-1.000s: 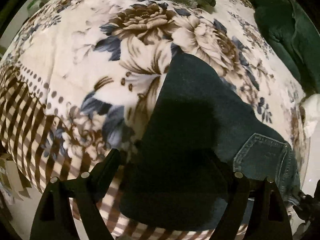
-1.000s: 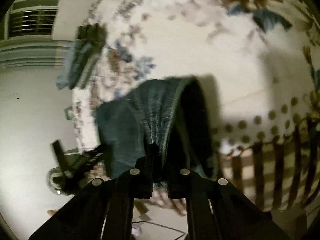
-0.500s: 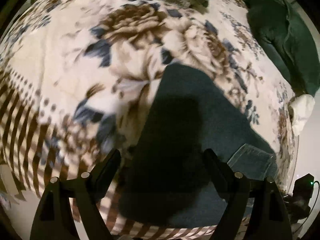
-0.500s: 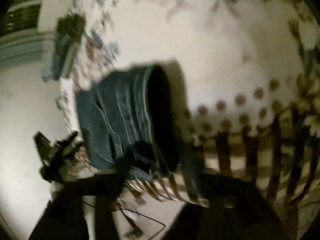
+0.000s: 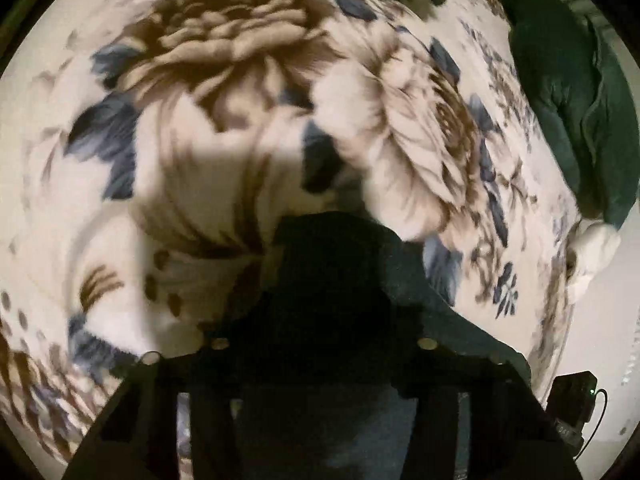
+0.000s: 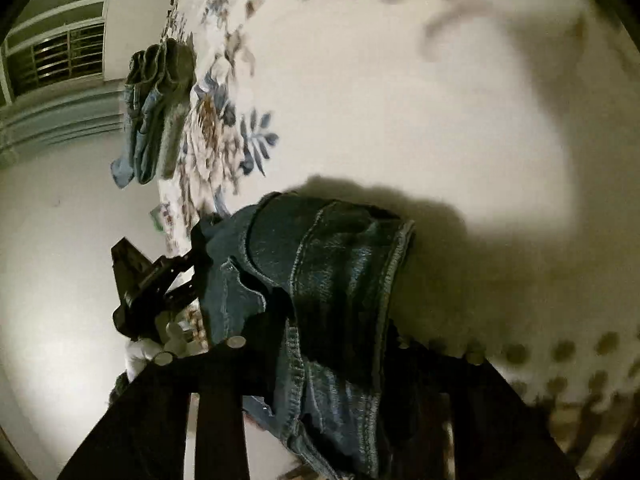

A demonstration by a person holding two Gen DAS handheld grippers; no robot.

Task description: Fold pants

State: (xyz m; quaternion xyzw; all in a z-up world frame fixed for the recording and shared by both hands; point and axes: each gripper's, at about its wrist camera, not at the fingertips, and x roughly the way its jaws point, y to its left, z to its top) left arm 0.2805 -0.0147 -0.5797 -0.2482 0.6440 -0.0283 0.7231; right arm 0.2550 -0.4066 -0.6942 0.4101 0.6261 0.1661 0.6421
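- The pants (image 6: 336, 280), dark blue jeans, lie in a folded bundle on the floral blanket (image 5: 248, 152) of the bed, near its edge.
- The left claw (image 5: 324, 344) points down at the dark cloth. Its jaws have just been closing and stand narrow, with the jeans between them; it is too dark and blurred to tell if the pads press on the cloth.
- The right claw (image 6: 320, 346) has just been closing too. The waistband part of the jeans sits between its jaws, but I cannot tell if it is gripped.
- In the right wrist view, the left claw shows at the far side of the bundle.
- A stack of folded jeans (image 6: 156, 108) lies farther away on the blanket.
- A dark green garment (image 5: 576, 92) lies at the far right edge of the bed.
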